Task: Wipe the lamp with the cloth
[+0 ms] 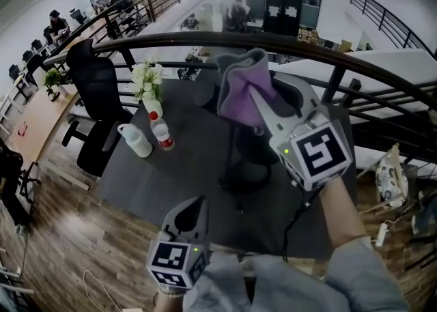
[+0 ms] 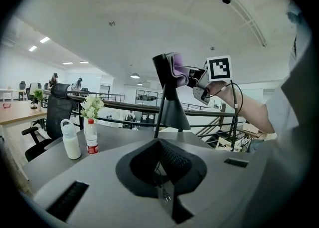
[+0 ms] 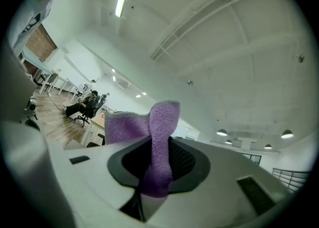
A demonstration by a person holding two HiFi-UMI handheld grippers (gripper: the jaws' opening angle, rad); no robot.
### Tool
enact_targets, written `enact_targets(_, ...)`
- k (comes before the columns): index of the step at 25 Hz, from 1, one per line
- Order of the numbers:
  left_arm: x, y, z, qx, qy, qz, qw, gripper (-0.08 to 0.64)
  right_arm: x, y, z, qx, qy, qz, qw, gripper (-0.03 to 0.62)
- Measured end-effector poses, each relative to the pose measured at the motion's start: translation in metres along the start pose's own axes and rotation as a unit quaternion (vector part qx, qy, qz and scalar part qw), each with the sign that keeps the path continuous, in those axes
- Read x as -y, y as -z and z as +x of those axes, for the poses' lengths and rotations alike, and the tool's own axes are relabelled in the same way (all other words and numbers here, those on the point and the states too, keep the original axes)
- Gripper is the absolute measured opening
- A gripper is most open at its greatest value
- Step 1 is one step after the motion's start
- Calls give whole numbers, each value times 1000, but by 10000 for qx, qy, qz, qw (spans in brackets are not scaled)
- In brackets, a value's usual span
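Observation:
A dark desk lamp (image 1: 232, 150) stands on the dark grey table (image 1: 171, 188); its base lies near the table's middle. My right gripper (image 1: 258, 95) is shut on a purple cloth (image 1: 242, 89), which is pressed over the lamp's top and hides it in the head view. In the left gripper view the lamp (image 2: 172, 110) shows its cone shade, with the cloth (image 2: 177, 70) against its upper part and the right gripper (image 2: 199, 80) behind it. The cloth (image 3: 159, 122) rises out between the right gripper's (image 3: 158, 144) jaws. My left gripper (image 1: 194, 207) (image 2: 159, 144) hangs low in front, shut and holding nothing.
On the table's left stand a white bottle (image 1: 135, 140), a red-labelled water bottle (image 1: 162, 133) and a vase of white flowers (image 1: 149, 84). A black office chair (image 1: 99, 99) stands beside them. A curved black railing (image 1: 328, 51) runs behind the table. A cable (image 1: 295, 220) trails off the front edge.

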State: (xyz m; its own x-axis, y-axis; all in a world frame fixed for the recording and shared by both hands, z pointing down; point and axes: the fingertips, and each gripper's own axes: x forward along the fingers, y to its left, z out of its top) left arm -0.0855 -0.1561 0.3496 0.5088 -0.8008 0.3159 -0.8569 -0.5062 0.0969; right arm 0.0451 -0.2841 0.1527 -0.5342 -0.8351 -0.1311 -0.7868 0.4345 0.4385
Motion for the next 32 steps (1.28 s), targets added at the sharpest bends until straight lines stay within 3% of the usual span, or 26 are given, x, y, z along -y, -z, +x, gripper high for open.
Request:
enact_targets(7,-4,0,-1,-16,-57,-15,10000,9,7,24,11,-207,-100,-28,9997,89)
enact_targets(15,-2,5,1,-90,-108,-46,9999,9,15,85,13,-855,-91,109,9962,89)
enact_targets(24,-4,8,3,-192,-109,-25,9998,9,28,162,-4,-1608,229,479,9856,89)
enact_targets(32,-1,8,6,-198,-12,-13,9998,9,38,190,-47,-1949,602,826,9755,89)
